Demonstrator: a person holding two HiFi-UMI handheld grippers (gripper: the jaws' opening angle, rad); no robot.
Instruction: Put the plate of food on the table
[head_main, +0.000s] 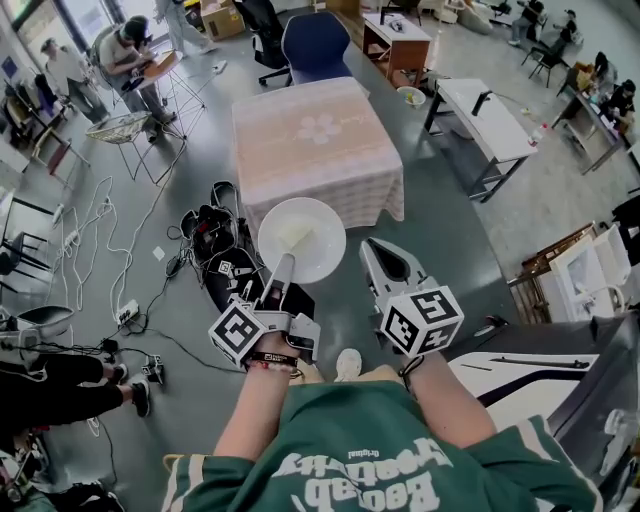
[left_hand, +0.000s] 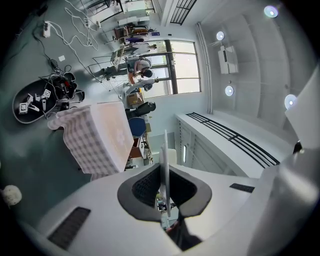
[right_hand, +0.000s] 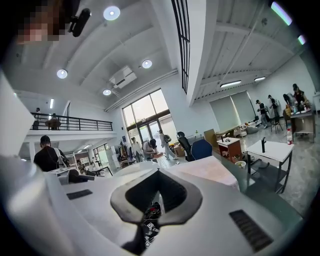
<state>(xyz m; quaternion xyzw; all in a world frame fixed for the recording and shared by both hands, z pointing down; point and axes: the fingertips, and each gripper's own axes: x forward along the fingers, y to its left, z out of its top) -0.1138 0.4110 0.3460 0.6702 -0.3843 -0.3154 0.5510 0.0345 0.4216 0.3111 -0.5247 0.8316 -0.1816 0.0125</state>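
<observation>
Short of the table (head_main: 310, 150), left tongs (head_main: 287, 262) grip the plate (head_main: 312, 232) level; right tongs (head_main: 371, 249) closed.

Green shirt (head_main: 330, 425), white lettering (head_main: 360, 482); apparently a dark band (head_main: 268, 361) on left wrist

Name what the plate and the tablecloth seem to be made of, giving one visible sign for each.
Plate: white and smooth, with a thin, rigid rim. It is probably ceramic or hard plastic, but the look leaves that open.
Tablecloth: matte woven fabric with pale pink checks. It hangs in soft folds at the table's edges.
</observation>
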